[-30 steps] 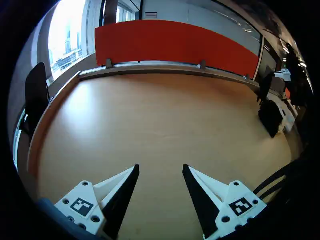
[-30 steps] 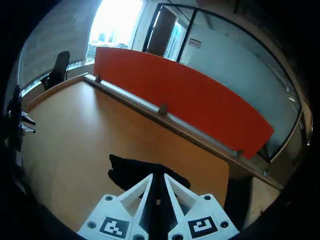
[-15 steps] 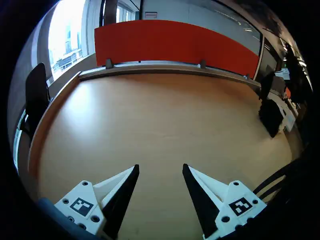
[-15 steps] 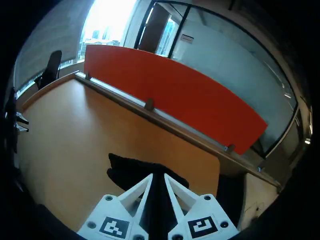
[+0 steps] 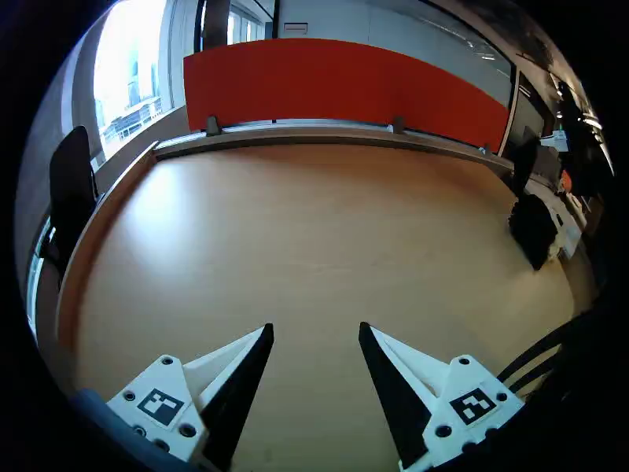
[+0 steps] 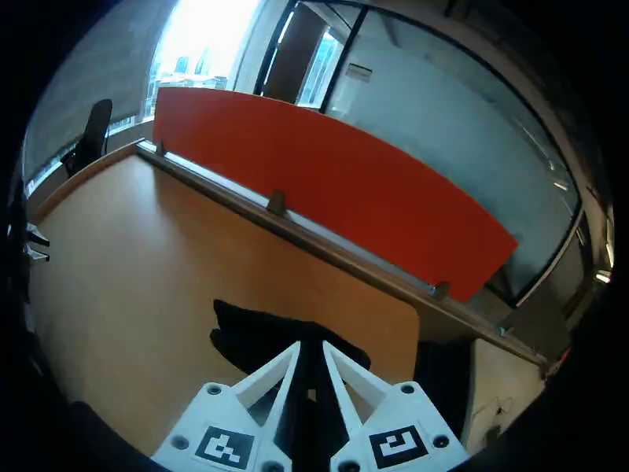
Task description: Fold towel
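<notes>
The black towel [image 6: 248, 340] is bunched up right at the tips of your right gripper [image 6: 310, 346], over the wooden table [image 6: 141, 259] and close to its far right corner. The fingers [image 6: 279, 370] there are squeezed nearly together with dark cloth pinched in the slit between them, so that claw is clenched on the towel. Can't tell if the rest of the cloth is resting on the wood or hanging a bit above it.

Your left gripper [image 5: 314, 330] is released, both fingers spread wide with only wood showing in the gap. It hovers low over the middle of the table, well apart from the towel.

In the left gripper view there's a dark lump [image 5: 533, 236] near the table's right edge, too small to tell what it is.

The orange divider panel [image 6: 330, 185] runs along the table's back edge, a black office chair [image 5: 71, 185] sits off the left side, and bright windows [image 5: 130, 75] sit behind that.
</notes>
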{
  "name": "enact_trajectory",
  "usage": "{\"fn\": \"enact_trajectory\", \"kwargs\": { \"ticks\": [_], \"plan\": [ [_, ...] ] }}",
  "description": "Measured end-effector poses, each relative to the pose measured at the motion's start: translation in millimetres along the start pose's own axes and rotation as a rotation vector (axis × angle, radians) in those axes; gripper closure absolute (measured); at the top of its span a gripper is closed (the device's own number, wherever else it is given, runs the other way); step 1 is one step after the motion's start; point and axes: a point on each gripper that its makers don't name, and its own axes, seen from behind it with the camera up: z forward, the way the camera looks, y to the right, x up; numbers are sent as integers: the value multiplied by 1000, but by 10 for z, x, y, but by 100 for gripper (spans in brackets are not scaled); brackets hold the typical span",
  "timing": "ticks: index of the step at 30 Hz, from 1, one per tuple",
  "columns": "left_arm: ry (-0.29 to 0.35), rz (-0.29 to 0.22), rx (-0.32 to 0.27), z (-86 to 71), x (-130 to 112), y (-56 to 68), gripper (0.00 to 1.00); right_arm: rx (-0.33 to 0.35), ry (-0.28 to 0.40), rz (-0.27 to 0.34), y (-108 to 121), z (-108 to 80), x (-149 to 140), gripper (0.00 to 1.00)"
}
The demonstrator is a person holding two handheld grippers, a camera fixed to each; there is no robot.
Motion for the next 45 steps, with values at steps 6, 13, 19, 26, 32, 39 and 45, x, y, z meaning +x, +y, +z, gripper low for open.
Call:
{"fn": "enact_trajectory", "kwargs": {
  "ticks": [6, 13, 19, 26, 32, 39, 45],
  "plan": [
    [-1, 1, -3, 19, 18, 29, 20, -1, -8, 2, 44, 1, -36, 96],
    [0, 11, -5, 30, 63, 44, 20, 5, -19, 7, 50, -17, -114, 96],
    [1, 16, -8, 28, 98, 54, 20, 1, -30, 16, 84, -83, -230, 96],
    [2, 24, -13, 14, 103, 84, 20, -5, -58, 35, 137, -227, -499, 96],
    [2, 28, -19, 4, 87, 120, 20, -13, -107, 62, 172, -362, -869, 96],
    [-1, 30, -23, -11, 57, 150, 20, -23, -154, 104, 150, -500, -1255, 96],
    [-2, 33, -24, -18, 38, 153, 20, -29, -183, 141, 100, -567, -1492, 96]
  ]
}}
